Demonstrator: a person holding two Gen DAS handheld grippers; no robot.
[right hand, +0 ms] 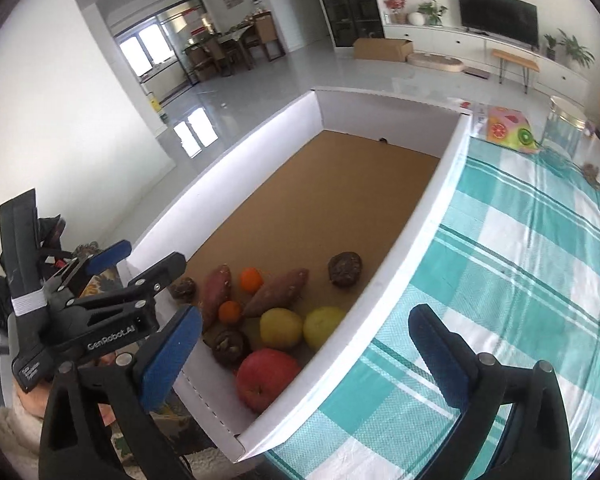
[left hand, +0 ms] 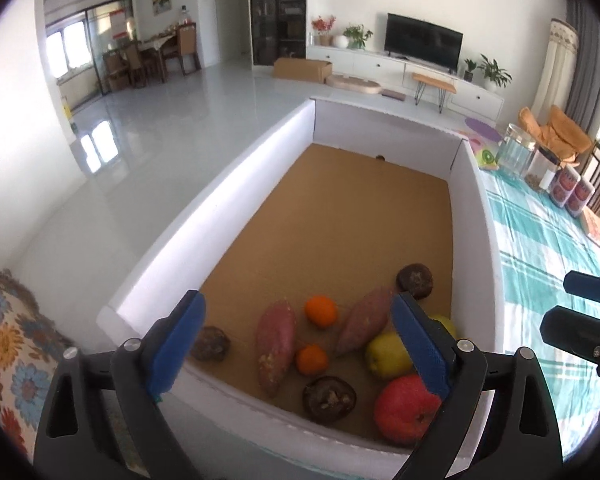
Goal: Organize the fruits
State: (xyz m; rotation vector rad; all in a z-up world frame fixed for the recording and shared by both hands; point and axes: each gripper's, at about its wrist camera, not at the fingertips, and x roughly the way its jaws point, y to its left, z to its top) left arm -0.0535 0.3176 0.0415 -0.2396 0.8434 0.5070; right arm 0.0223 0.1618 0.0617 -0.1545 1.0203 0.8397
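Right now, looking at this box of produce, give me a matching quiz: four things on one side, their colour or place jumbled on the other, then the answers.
Things:
1. apple
2. tangerines
3. sweet potatoes
4. tablecloth

Descriptions:
A. teal and white checks, beside the box
B. red, nearest the box's near wall
C. small and orange
D. long, reddish-brown

Pairs: 1-B, 2-C, 3-D, 4-A

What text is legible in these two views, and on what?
"GenRobot.AI": white print on the black left gripper body, right wrist view.
Small white label lower on that body: too small to read.
Red cans on the checked tablecloth: print blurred.
Nothing else readable.
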